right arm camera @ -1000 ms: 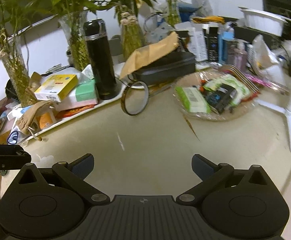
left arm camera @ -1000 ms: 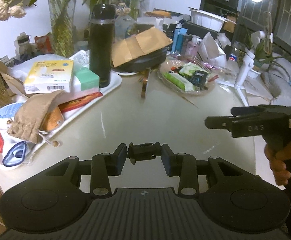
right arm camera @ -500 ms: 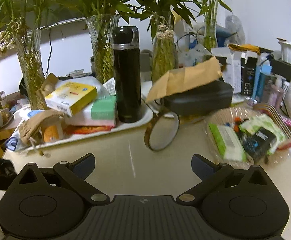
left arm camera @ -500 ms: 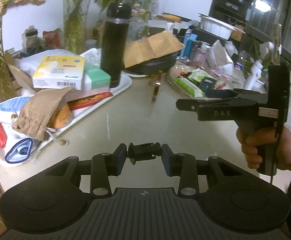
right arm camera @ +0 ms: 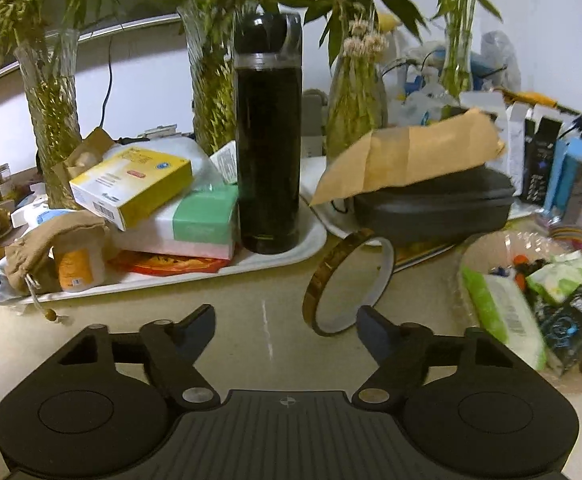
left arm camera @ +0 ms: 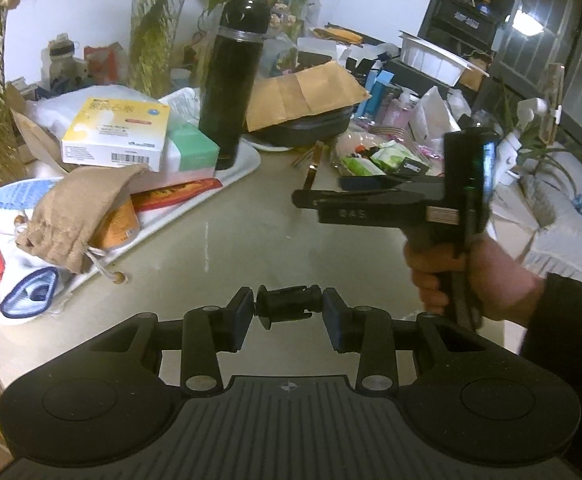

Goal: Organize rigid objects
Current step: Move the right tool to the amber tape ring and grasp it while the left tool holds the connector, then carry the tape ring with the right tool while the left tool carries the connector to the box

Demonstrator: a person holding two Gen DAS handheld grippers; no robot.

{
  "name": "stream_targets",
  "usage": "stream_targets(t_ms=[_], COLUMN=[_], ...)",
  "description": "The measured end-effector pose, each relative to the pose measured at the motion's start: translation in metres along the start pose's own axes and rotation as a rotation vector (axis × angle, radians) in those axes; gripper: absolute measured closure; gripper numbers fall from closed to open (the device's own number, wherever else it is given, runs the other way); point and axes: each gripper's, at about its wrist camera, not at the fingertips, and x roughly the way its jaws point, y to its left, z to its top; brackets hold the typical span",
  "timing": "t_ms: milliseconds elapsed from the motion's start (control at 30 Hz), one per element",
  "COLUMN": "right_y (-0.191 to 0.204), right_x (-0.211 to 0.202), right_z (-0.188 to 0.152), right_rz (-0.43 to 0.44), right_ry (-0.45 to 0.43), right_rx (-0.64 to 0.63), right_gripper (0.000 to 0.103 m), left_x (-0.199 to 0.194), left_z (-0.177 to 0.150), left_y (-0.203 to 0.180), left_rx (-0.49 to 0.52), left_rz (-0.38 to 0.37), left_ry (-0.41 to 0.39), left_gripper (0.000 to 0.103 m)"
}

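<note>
The right tongs (right arm camera: 287, 330), spread and empty, face the amber tape ring (right arm camera: 349, 282) standing on edge on the desk (right arm camera: 251, 320) just ahead and slightly right, while the left tongs (left arm camera: 287, 312) pinch a small black connector (left arm camera: 287, 307) crosswise, farther back.

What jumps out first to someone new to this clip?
The tall black flask stands upright on the white tray, mid-scene. An amber tape ring stands on edge just ahead of the open right claw. The left claw grips a small black connector.
</note>
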Motion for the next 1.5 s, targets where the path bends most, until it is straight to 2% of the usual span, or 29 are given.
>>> stream_targets(t_ms=[400,467,533,567,733,1067,1300,1500], right_y=[-0.018,-0.020,-0.019,-0.019,-0.019,-0.020,-0.009,-0.006], right_x=[0.033,0.035,0.036,0.035,0.022,-0.031,-0.069,-0.105], right_z=[0.007,0.007,0.008,0.008,0.014,0.025,0.012,0.000], right_rz=[0.031,0.037,0.038,0.047,0.077,0.048,0.013,-0.026], right_ry=[-0.031,-0.028,-0.021,-0.018,-0.030,-0.039,-0.011,-0.019], right_rx=[0.068,0.084,0.081,0.079,0.094,0.046,-0.002,0.019], right_gripper=[0.046,0.056,0.083,0.090,0.094,0.095,0.095,0.095], left_x=[0.007,0.008,0.009,0.009,0.008,0.006,0.005,0.002], left_z=[0.003,0.003,0.003,0.003,0.003,0.001,-0.003,-0.007], left_y=[0.000,0.000,-0.001,-0.001,-0.003,-0.007,-0.017,-0.027], left_rx=[-0.015,-0.019,-0.019,-0.017,-0.006,0.015,0.064,0.110], left_rz=[-0.019,-0.022,-0.026,-0.027,-0.018,0.004,0.031,0.036], left_ry=[0.022,0.027,0.028,0.027,0.016,0.002,-0.008,-0.024], left_gripper=[0.066,0.066,0.066,0.066,0.066,0.066,0.066,0.066])
